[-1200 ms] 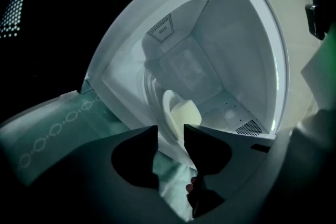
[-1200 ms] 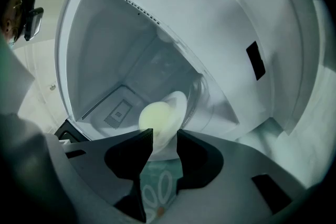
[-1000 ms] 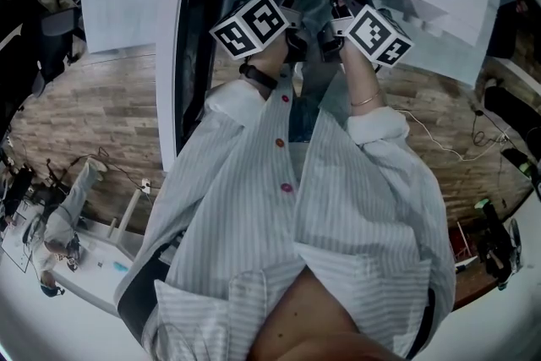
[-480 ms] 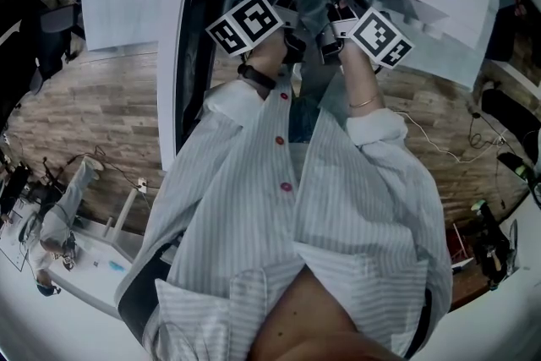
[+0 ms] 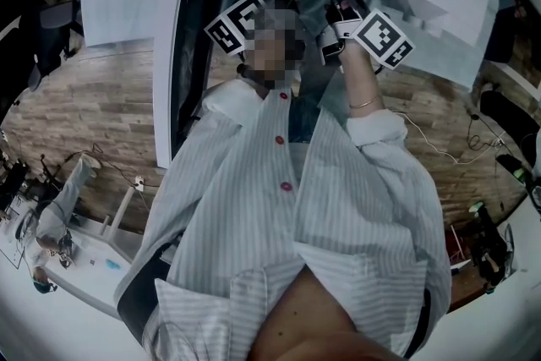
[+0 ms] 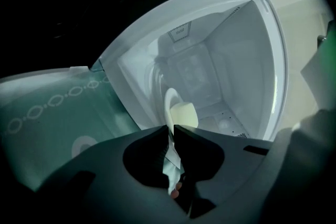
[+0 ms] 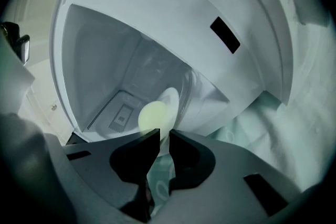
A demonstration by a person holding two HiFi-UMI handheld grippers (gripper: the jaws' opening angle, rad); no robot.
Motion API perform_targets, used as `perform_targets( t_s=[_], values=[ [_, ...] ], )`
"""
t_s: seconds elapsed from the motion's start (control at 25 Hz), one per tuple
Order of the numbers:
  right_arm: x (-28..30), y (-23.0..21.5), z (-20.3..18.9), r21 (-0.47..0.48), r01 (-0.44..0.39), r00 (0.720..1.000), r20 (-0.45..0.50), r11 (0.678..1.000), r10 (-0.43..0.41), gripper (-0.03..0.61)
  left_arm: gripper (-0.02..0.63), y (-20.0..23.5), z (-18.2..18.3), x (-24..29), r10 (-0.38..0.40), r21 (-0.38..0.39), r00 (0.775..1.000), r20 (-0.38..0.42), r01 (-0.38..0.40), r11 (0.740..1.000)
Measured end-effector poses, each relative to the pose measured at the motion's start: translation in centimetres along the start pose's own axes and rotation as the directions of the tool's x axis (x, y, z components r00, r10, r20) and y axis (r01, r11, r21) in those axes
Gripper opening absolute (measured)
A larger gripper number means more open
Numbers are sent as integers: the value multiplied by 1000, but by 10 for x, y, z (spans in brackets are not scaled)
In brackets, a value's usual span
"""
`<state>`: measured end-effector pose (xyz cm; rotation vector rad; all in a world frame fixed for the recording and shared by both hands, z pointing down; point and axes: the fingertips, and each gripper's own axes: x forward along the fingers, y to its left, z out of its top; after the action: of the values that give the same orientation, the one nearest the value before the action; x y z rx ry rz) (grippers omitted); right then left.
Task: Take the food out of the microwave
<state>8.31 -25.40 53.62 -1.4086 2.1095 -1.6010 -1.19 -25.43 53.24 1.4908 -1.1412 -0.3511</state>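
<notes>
Food (image 6: 183, 114) position? (A)

B: Pale rounded lump on a white plate (image 6: 169, 104), inside the microwave (image 6: 247, 60), toward the near side of the cavity. Not yet out.

A: Fingers?

B: Both sets have just been closing. The left gripper (image 6: 172, 131) is clenched on the plate's left rim and the right gripper (image 7: 164, 139) on its right rim. In each gripper view the thin rim runs straight into the narrow gap between the fingers, with nothing else in there.

A: Why grip opposite sides?

B: My reading: a thin rim pinched at one point would let the plate tip. Held left and right it should ride level, so the loose lump on top doesn't slide. The fingers appear to bite the rim only, not the food.

A: Door?

B: The door (image 5: 169, 80) is swung wide to the left in the head view, so the way out toward the person is free.

A: Next?

B: Probably lift slightly, then draw it nearer with both hands together.
</notes>
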Motion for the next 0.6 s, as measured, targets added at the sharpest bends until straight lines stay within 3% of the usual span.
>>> perform_targets(
  t_s=[0.6],
  values=[
    [-28, -5, -17, 2, -34, 996, -84, 999, 34, 67, 40, 1, -29, -27, 42, -6, 998, 56, -42, 999]
  ],
)
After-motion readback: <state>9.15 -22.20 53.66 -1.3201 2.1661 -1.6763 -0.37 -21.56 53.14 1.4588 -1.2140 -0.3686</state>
